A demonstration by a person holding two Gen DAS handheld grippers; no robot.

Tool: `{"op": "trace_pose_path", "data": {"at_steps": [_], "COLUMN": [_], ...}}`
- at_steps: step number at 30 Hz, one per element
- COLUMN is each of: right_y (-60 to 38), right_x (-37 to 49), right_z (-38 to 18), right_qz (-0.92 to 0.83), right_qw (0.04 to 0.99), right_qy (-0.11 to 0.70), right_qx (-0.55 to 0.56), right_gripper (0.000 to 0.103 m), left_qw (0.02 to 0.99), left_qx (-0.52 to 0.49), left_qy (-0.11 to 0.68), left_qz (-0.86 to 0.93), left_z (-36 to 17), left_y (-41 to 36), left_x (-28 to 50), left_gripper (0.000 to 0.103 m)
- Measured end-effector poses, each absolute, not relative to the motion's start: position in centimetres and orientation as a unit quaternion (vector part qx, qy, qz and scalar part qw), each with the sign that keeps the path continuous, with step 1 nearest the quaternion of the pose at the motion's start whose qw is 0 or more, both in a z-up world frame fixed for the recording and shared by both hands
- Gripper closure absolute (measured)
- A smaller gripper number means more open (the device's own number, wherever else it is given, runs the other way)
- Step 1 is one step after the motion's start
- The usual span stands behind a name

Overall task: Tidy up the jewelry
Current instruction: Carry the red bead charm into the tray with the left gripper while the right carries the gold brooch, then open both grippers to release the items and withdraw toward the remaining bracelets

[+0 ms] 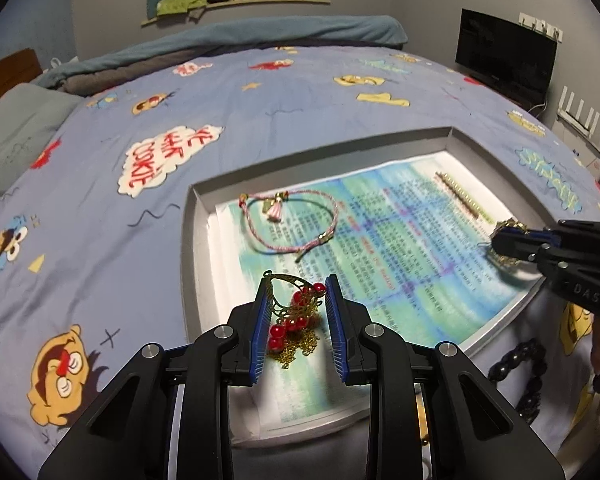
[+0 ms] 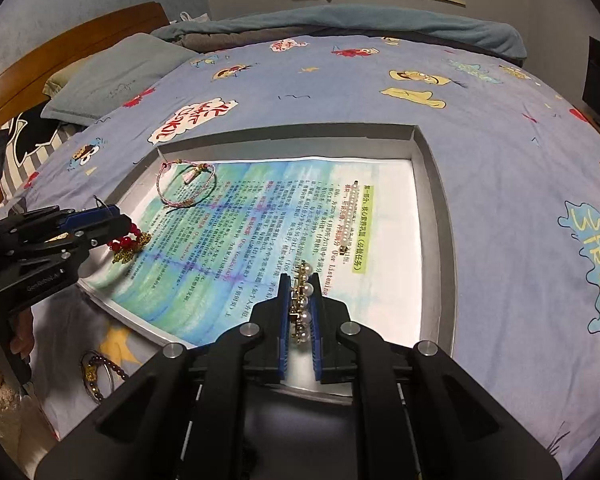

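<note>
Red beads and a heap of gold chain make up the necklace [image 1: 296, 322] that lies between the fingers of the left gripper [image 1: 299, 320], on the near left part of the paper sheet [image 1: 400, 248] lining the grey tray [image 1: 192, 248]. The blue pads [image 1: 336, 320] stand a little apart on either side of the piece, with a visible gap at the right pad; whether the left pad touches its gold fan-shaped pendant I cannot tell. From the right wrist the same necklace [image 2: 130, 246] shows at the tip of that gripper [image 2: 112, 224], just inside the tray's left wall.

The right gripper [image 2: 300, 308] is closed narrowly on a gold pearl clip [image 2: 303, 304], which stands lengthwise between its pads above the sheet's near right part. In the left wrist view this gripper [image 1: 500, 242] comes in from the right with the clip [image 1: 508, 226] at its tip.

Farther back in the tray lie a pink cord bracelet [image 1: 288, 220] with a small tassel, at the far left, and a straight pearl strip [image 2: 350, 216], toward the far right. The two are well apart.

The tray rests on a blue cartoon bedspread [image 2: 480, 152]. On the spread, just outside the tray's near edge, lies a dark bead bracelet [image 2: 100, 376].
</note>
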State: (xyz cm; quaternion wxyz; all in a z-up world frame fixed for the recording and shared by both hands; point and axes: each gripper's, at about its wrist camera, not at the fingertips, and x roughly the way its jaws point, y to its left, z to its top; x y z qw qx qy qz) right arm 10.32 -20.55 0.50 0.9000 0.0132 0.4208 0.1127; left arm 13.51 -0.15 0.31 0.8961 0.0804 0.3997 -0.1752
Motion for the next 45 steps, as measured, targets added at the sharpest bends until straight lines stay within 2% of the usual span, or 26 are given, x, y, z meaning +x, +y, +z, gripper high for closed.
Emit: {"op": "trace_pose_path", "data": {"at_steps": [19,21,22,23,24,33,36,39,41,44,45], "right_y": [-20.9,-21.1,-21.0,-21.0,-21.2,-22.3,-22.9,-23.3,-23.6,-23.9,-24.0], "right_x": [9.9,9.8,9.7,9.6,9.5,9.2,9.0,8.7,8.6,8.2,8.1], "right_z": [0.7,0.9,1.0,1.1,1.3,2.1,2.5,3.1,3.4,3.7,3.9], "right_qz": [0.104,0.104,0.103,0.099,0.093,0.088,0.082,0.077,0.076,0.079,0.079], "right_qw": [0.907,0.909,0.910,0.912,0.915,0.922,0.928,0.933,0.935,0.935,0.936], "right_qy": [0.409,0.404,0.401,0.399,0.392,0.376,0.363,0.350,0.344,0.338,0.336], "right_qx": [0.000,0.004,0.003,0.001,0.002,0.027,0.036,0.046,0.051,0.064,0.067], "right_gripper": [0.092,0.087,0.078,0.058,0.053,0.052,0.051,0.044,0.033,0.018,0.017], "left_qw": [0.886,0.886,0.886,0.887,0.888,0.896,0.901,0.905,0.910,0.916,0.917], "left_qx": [0.084,0.084,0.085,0.085,0.085,0.081,0.085,0.083,0.080,0.078,0.078], "left_qy": [0.421,0.423,0.422,0.420,0.419,0.404,0.395,0.386,0.379,0.371,0.370], "left_qz": [-0.172,-0.171,-0.171,-0.169,-0.169,-0.167,-0.159,-0.156,-0.148,-0.133,-0.130], "left_z": [-1.1,-1.2,-1.2,-1.1,-1.1,-0.3,0.0,0.5,0.9,1.4,1.5], "left_y": [-0.1,0.0,0.0,0.0,0.0,0.3,0.3,0.4,0.6,0.9,0.9], "left_x": [14.1,14.1,14.1,14.0,14.0,13.7,13.4,13.2,13.0,12.7,12.6], "left_gripper": [0.074,0.070,0.064,0.060,0.060,0.052,0.040,0.032,0.024,0.018,0.018]}}
